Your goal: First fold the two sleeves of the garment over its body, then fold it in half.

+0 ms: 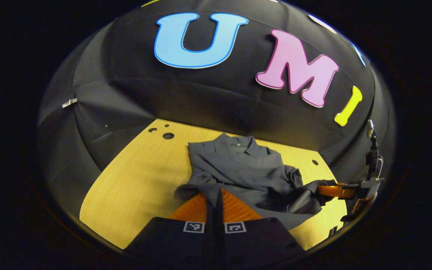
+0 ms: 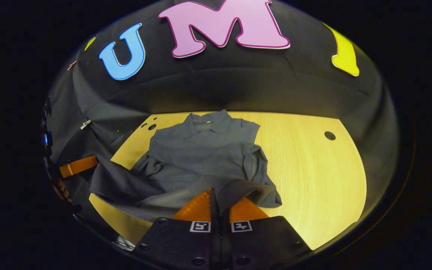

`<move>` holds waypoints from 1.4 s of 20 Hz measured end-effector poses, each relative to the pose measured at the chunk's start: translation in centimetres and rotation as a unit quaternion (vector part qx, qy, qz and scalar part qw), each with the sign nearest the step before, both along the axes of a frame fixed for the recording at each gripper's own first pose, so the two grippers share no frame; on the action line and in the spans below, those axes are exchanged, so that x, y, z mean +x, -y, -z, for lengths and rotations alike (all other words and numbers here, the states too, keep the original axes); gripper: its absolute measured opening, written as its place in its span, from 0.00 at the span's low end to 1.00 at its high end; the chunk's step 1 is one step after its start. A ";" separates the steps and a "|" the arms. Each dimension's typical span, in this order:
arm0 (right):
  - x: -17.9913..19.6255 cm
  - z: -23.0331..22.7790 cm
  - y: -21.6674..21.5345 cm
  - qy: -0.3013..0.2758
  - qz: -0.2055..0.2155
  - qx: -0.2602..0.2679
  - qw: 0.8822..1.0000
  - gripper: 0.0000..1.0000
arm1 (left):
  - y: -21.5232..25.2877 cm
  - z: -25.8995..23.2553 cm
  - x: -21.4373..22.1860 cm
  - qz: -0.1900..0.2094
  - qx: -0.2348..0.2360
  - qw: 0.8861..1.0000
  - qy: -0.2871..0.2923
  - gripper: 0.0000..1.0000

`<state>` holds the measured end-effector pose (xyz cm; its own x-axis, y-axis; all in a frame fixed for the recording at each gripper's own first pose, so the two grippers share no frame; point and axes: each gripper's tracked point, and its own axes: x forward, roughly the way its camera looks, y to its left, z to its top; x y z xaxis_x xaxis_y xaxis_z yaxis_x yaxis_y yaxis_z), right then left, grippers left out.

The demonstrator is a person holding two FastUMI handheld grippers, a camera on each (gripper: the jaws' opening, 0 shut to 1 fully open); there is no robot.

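A dark grey collared shirt (image 1: 246,168) lies on the yellow wooden table (image 1: 133,183), its collar toward the far wall and both sleeves folded in over the body. My left gripper (image 1: 216,194) is shut on the shirt's near hem, with cloth pinched between its fingers. In the right gripper view the shirt (image 2: 201,153) spreads ahead, and my right gripper (image 2: 216,195) is likewise shut on the near hem, which rises off the table. The right gripper (image 1: 326,190) also appears at the shirt's right corner, and the left gripper (image 2: 88,163) at the far left, cloth stretched between them.
Round holes (image 1: 168,135) mark the tabletop's far left corner, and another hole (image 2: 329,135) sits at the far right. Bare table (image 2: 313,176) extends right of the shirt. The black booth wall stands close behind the collar.
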<state>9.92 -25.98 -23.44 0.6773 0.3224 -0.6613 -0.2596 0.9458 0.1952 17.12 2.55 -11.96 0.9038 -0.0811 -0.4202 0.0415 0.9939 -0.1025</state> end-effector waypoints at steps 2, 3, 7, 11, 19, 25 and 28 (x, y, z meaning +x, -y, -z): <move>2.2 -0.7 -0.3 0.010 0.006 0.007 1.000 0.05 | -0.2 -0.9 1.5 0.001 0.005 1.000 0.006 0.05; 3.3 -1.0 -0.4 0.016 0.010 0.011 1.000 0.05 | -0.1 -1.3 2.5 0.004 0.008 1.000 0.010 0.05; 8.0 -1.9 -0.8 0.036 0.020 0.021 0.999 0.05 | 0.2 -2.7 6.8 0.016 0.028 0.999 0.032 0.05; 12.1 -1.0 -1.2 0.045 0.026 0.022 0.998 0.05 | 0.7 -2.6 11.9 0.022 0.036 0.998 0.049 0.05; 18.8 2.2 -1.6 0.047 0.042 0.021 0.998 0.05 | 0.6 0.5 21.1 0.020 0.033 0.998 0.054 0.05; 22.2 5.3 -1.7 0.046 0.063 0.023 0.997 0.05 | 0.3 3.6 25.3 0.014 0.036 0.997 0.061 0.08; 22.3 6.7 -2.2 0.033 0.071 0.023 0.997 0.13 | 0.0 4.8 25.8 -0.001 0.035 0.998 0.052 0.07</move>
<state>32.26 -23.80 -30.13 0.7602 0.2496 -0.5998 -0.1383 0.9643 0.2260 42.95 2.56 -16.79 0.9430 -0.0531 -0.3284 0.0465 0.9985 -0.0279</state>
